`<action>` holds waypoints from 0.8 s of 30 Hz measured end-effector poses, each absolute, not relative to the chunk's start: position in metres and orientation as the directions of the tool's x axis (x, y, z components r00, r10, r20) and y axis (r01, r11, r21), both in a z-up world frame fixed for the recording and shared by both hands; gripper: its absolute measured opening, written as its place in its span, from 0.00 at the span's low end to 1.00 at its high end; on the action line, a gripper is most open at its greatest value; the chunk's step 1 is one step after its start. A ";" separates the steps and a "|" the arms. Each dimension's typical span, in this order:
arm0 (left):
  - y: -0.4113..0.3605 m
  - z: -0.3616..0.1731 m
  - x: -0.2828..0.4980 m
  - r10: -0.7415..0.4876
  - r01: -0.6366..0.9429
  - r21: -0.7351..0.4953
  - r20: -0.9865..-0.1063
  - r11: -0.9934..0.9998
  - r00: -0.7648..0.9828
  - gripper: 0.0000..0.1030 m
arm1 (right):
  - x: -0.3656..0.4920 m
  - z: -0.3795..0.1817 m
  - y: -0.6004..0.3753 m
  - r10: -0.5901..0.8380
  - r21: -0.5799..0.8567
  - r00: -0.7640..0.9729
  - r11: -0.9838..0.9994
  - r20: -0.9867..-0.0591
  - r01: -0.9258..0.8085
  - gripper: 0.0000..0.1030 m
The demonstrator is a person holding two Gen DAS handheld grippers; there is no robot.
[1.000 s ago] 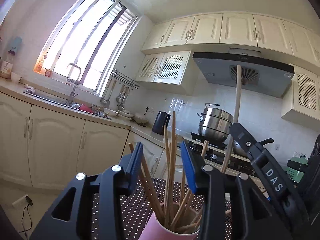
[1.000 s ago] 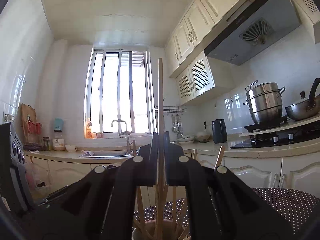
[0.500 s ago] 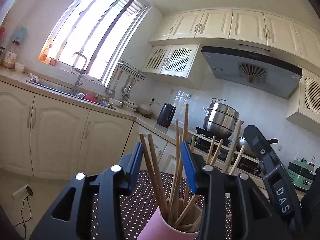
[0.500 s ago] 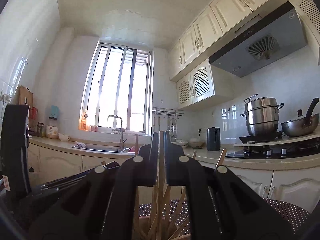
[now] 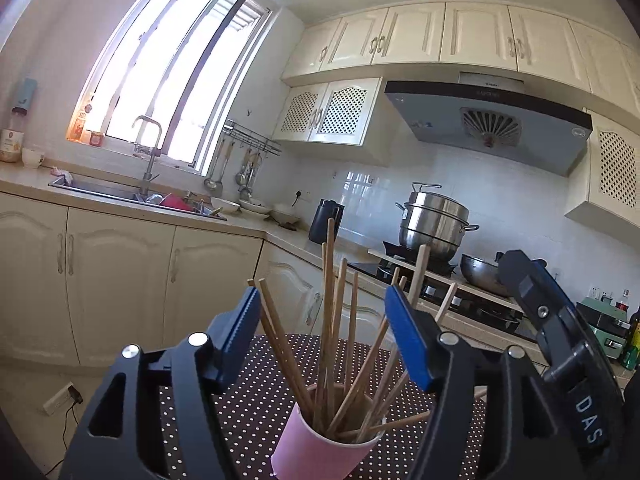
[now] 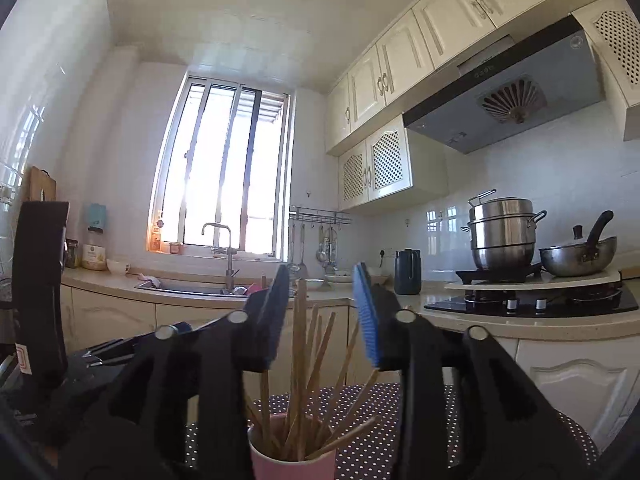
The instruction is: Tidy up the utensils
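While both tools are hovering over the same cup, the right gripper (image 6: pixel 322 316) is standing with its jaws parted to a moderate gap, gripping nothing, its blue pads flanking the upper ends of the wooden chopsticks (image 6: pixel 301 364). The left gripper (image 5: pixel 320 340) is standing wider apart, also gripping nothing, and is framing the same bundle from the other side.

Item: pink cup (image 5: pixel 320 452), one, sitting on the dark polka-dot tabletop (image 5: pixel 248 400) directly below both tools. It is holding the chopsticks upright and fanned, some leaning outward over the rim.

Count: chopsticks, roughly a dozen; the overlapping sticks are preventing an exact tally. Grippers, two.

Handling note, as judgement: the step in hand appears to be a release into the cup. Doing it well is meaning lifting straight up along the stick axis, keeping the pads clear of the leaning sticks, since a sideways brush could be tipping the light cup or dragging a stick out.

Surroundings: kitchen counter, one sink with tap (image 5: pixel 148 148), one black kettle (image 6: pixel 408 272), one stacked steel steamer pot (image 6: pixel 504 232), one pan (image 6: pixel 578 254) on the stove.
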State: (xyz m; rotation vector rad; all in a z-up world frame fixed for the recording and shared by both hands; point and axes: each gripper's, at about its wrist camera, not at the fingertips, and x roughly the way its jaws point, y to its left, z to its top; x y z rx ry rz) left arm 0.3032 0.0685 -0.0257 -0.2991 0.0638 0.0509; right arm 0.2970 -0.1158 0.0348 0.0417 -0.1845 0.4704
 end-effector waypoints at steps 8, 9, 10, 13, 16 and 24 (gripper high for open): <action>0.045 -0.009 0.245 0.067 -0.083 -0.175 -0.097 0.981 0.993 0.73 | 0.250 0.039 -0.137 0.396 0.000 0.915 0.918 0.076 -0.397 0.58; 0.043 -0.007 0.237 0.070 -0.086 -0.168 -0.098 0.982 0.993 0.73 | 0.244 0.039 -0.139 0.391 0.004 0.919 0.920 0.060 -0.392 0.61; 0.039 -0.006 0.227 0.077 -0.091 -0.153 -0.099 0.984 0.992 0.74 | 0.237 0.040 -0.141 0.391 0.010 0.919 0.920 0.044 -0.392 0.62; 0.029 -0.001 0.200 0.095 -0.104 -0.102 -0.092 0.989 0.991 0.74 | 0.215 0.042 -0.149 0.384 0.021 0.923 0.923 0.010 -0.384 0.65; 0.020 0.004 0.175 0.092 -0.099 -0.069 -0.093 0.993 0.991 0.74 | 0.193 0.044 -0.156 0.370 0.030 0.929 0.929 -0.016 -0.369 0.68; 0.008 0.009 0.119 0.097 -0.101 -0.040 -0.096 0.994 0.991 0.74 | 0.145 0.051 -0.164 0.345 0.026 0.936 0.939 -0.067 -0.344 0.73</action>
